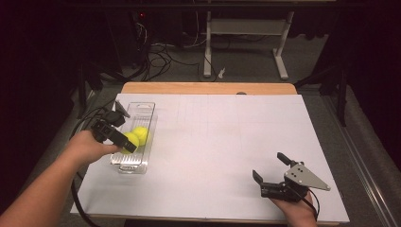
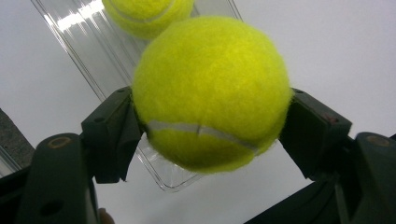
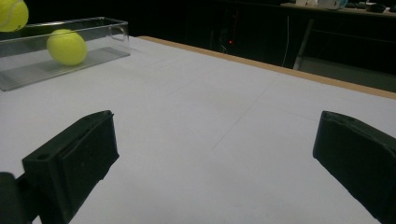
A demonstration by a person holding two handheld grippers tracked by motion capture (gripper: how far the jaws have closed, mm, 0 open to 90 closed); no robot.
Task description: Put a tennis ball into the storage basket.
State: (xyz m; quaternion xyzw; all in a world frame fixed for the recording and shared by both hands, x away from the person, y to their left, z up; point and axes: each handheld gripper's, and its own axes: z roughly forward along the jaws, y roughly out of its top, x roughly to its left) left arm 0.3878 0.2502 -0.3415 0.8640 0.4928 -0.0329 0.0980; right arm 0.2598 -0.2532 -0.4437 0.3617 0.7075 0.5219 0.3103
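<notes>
My left gripper [image 1: 128,144] is shut on a yellow tennis ball [image 2: 212,91], its black pads pressing both sides of it, and holds it above a clear plastic tray [image 1: 134,163] at the table's left. A second tennis ball [image 1: 140,134] lies in the tray just beyond; its lower part shows in the left gripper view [image 2: 147,16]. My right gripper [image 1: 270,166] rests near the table's front right, jaws wide apart with nothing between them. In the right gripper view [image 3: 215,154] the tray [image 3: 28,74] and the lying ball [image 3: 67,46] sit at the far left, the held ball [image 3: 11,14] above.
A white sheet [image 1: 222,142] covers the table, with a wooden edge [image 1: 208,88] at the back. Beyond it stand a desk frame [image 1: 246,38] and loose cables [image 1: 161,54] on the floor. My forearm [image 1: 42,194] enters from the lower left.
</notes>
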